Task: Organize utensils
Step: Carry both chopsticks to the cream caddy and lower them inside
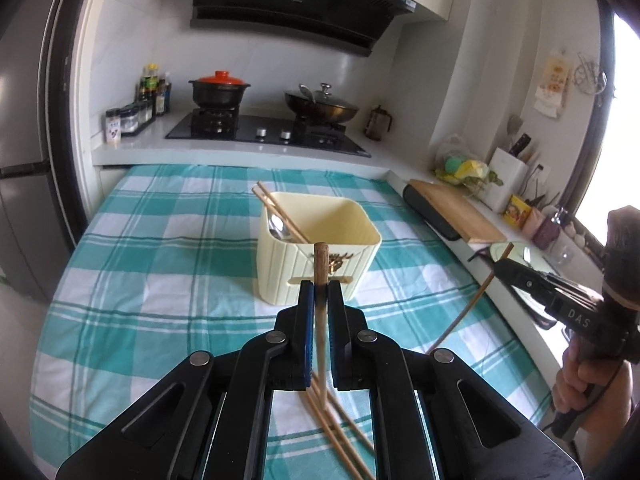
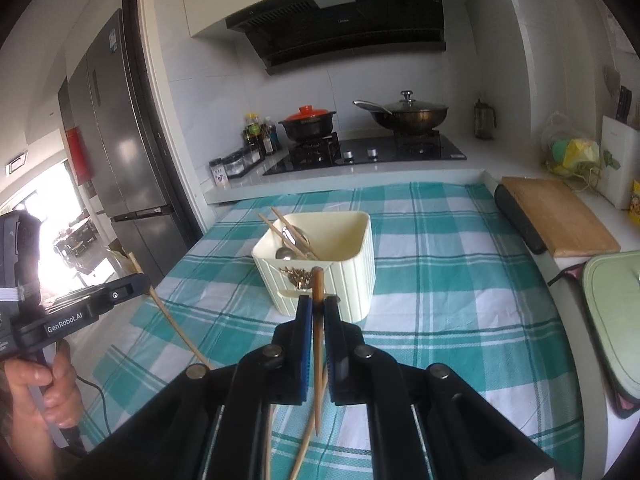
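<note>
Both claws grip sticks: left claw [image 1: 320, 292] pinches one brown wooden chopstick [image 1: 321, 258], right claw [image 2: 317, 308] another [image 2: 318, 284]. Ahead stands the cream ribbed plastic holder [image 1: 320, 276], already keeping two chopsticks and spoons. More chopsticks [image 1: 340, 432] wait below.

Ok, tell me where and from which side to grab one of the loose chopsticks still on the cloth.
Grip a loose chopstick near its thicker end, coming straight down from above with the fingers astride its width. They lie flat on the checked cloth, crossing each other, so probably only the sides are reachable. Both grippers are busy: left gripper and right gripper each hold a chopstick.
</note>
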`<state>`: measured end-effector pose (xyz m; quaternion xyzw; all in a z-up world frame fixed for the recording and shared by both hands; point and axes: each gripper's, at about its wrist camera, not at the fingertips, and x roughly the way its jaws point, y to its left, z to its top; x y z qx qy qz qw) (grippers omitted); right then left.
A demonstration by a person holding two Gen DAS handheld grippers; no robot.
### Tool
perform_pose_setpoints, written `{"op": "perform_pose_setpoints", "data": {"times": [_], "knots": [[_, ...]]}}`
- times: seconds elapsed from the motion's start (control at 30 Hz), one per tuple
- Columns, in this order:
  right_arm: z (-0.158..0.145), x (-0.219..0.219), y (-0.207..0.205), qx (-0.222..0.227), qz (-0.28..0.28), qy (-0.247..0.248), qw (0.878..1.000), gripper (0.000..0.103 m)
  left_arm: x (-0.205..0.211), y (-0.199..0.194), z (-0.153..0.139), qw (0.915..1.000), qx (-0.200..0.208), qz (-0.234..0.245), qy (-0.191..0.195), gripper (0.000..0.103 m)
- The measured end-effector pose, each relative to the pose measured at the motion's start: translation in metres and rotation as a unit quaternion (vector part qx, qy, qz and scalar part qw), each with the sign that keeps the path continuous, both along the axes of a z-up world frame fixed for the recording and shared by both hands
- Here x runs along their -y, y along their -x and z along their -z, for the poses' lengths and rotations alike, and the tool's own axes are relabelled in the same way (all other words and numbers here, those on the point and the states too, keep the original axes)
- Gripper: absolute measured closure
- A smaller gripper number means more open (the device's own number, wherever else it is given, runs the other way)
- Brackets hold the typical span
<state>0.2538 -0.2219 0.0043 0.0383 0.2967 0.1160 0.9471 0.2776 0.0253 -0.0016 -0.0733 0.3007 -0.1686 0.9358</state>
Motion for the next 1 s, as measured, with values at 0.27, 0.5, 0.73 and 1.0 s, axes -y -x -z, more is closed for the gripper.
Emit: {"op": "perform_pose_setpoints", "data": {"times": [0.27,0.5,0.73,1.0], "knots": [[-0.025,-0.007,-0.009,0.028,-0.002,0.006,1.000,0.097,0.000,-0.010,-0.028,0.9996,0.019,0.009,0.016,0.099],[-0.067,-0.011,-0.036,0.055,-0.012,0.002,0.998,0.097,-0.004,-0.036,-0.073,0.9981,0.056,0.004,0.027,0.099],[-0.114,-0.021,-0.083,0.097,-0.008,0.016,0.995,0.097,0.004,-0.080,-0.110,0.9954,0.094,-0.015,0.011,0.099],[-0.096,-0.037,-0.160,0.064,-0.013,0.069,0.996,0.097,0.030,-0.145,-0.085,0.9975,0.061,-0.024,-0.027,0.099]]}}
